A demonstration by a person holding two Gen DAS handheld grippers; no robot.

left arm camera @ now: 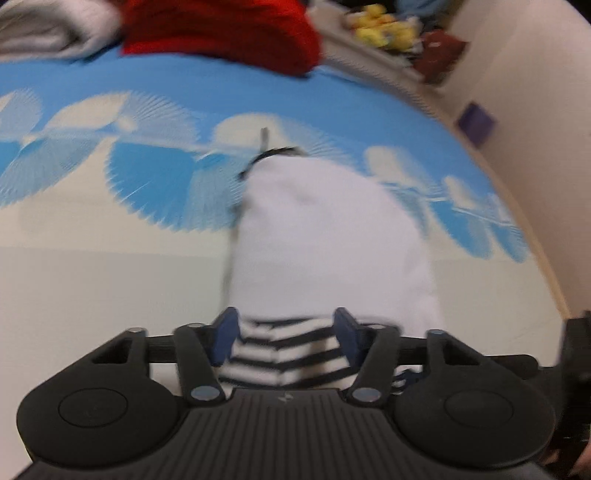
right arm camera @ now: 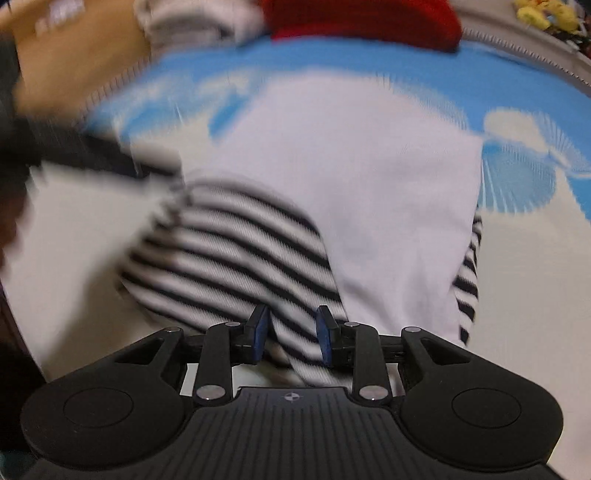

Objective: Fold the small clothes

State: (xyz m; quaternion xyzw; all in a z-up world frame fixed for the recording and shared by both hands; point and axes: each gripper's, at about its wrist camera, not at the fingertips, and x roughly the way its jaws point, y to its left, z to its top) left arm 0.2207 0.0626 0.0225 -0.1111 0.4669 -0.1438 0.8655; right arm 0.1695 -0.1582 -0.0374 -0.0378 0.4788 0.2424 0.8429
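A small garment with a white body [left arm camera: 325, 236] and black-and-white striped parts lies on the blue-and-cream patterned surface [left arm camera: 110, 258]. My left gripper [left arm camera: 286, 336] has its blue-padded jaws apart around the striped edge [left arm camera: 284, 354], with the cloth between them. In the right wrist view the white body [right arm camera: 369, 177] spreads ahead, with a striped sleeve [right arm camera: 229, 258] folded over it. My right gripper [right arm camera: 291, 332] has its jaws apart around the striped cloth. Both views are motion-blurred.
A red folded cloth [left arm camera: 221, 33] and a grey-white folded cloth [left arm camera: 51, 29] lie at the far edge. Yellow plush toys [left arm camera: 384, 26] sit on a shelf at the back right. A tan surface [right arm camera: 74, 66] lies at the far left.
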